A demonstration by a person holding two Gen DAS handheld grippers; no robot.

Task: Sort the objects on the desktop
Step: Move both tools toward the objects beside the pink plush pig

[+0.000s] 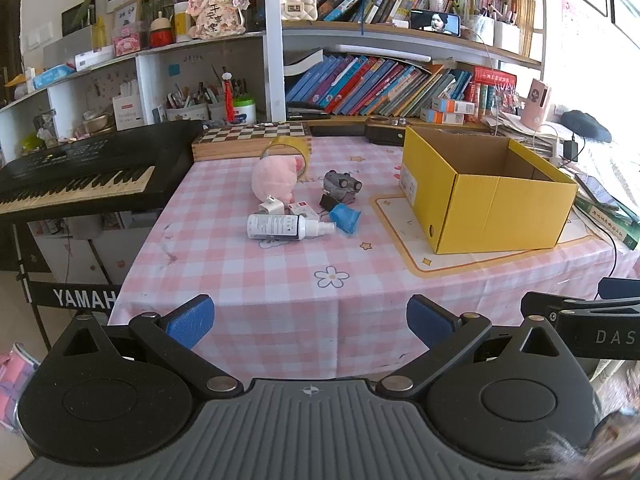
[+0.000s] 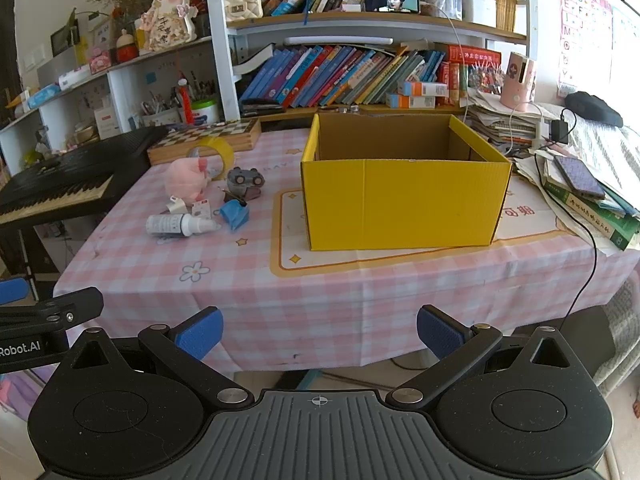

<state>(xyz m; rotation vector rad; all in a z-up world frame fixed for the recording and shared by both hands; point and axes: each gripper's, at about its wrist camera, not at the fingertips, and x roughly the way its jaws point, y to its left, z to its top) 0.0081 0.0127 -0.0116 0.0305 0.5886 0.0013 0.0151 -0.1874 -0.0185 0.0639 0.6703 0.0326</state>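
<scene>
From the left wrist, the left gripper (image 1: 310, 322) hangs short of the table (image 1: 248, 280), jaws apart and empty; a spray bottle (image 1: 286, 227), pink plush (image 1: 274, 178) and clutter lie left of the yellow box (image 1: 486, 196). From the right wrist, the right gripper (image 2: 320, 330) also has its jaws apart, facing the box (image 2: 402, 204) with the clutter far left.

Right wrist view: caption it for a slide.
Open right gripper faces an empty yellow cardboard box; small clutter waits beside it on the pink checked tablecloth.

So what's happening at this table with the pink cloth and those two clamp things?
A person holds two hand-held tools, the left tool and the right tool, both open, empty and short of the table's near edge. A small pile waits untouched on the checked tablecloth: a pink plush toy, a white spray bottle lying on its side, a blue packet and a tape roll. The yellow box stands open beside them, apparently empty.
</scene>
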